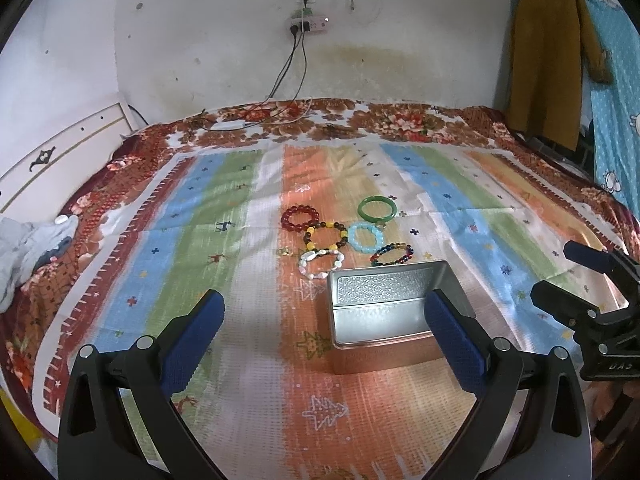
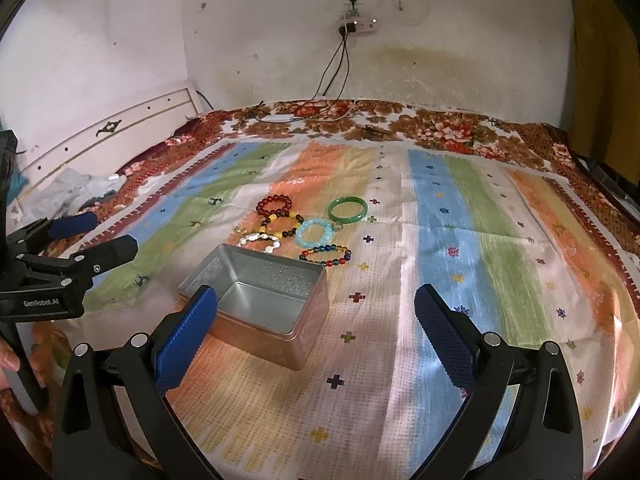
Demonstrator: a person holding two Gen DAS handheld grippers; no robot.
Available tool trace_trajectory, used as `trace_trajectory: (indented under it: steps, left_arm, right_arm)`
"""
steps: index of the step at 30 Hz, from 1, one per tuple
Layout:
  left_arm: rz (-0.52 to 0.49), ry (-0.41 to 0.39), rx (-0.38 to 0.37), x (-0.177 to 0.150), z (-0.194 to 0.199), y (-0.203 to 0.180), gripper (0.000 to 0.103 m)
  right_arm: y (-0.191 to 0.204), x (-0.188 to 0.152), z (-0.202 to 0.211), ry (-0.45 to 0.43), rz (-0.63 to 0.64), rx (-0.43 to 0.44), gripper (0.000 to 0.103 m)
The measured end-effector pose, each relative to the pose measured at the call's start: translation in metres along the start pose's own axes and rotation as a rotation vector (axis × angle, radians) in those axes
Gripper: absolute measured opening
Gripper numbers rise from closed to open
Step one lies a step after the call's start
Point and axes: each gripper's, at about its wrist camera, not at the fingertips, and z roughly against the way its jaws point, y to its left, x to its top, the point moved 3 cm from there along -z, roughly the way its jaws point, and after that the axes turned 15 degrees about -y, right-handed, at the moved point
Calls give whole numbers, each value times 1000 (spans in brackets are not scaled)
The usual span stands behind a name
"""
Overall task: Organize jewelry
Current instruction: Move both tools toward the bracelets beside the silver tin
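Tin box (image 1: 394, 306) upright, mouth up, long axis left-right; bracelets (image 1: 324, 236) beyond.

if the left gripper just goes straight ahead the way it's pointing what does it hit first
Probably the open metal tin, which lies just ahead between the open left gripper fingers, right of centre; the bracelets lie beyond it. Depth is hard to judge.

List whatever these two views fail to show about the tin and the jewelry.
- Tin: in the left wrist view the left gripper finger covers its right corner; in the right wrist view the right gripper finger covers its near left corner.
- Small yellowish charm beside the white bracelet: too small and blurred to identify in either view.
- Clear piece by the green bangle: too small to identify.
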Motion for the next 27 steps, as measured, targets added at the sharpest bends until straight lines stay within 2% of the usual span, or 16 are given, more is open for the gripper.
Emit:
trace_trajectory:
  steps: [9,23,27]
  left_arm:
    - [32,-11,46,5,-4,15,98]
    - [-49,40,6,16,-41,4,98]
    - [-31,40,3,20,-51,5,98]
  right_arm:
    - [-6,7,-12,13,-28,-11,101]
    - [-21,22,-34,26,-42,-18,101]
    - [-20,28,-42,17,-35,-14,101]
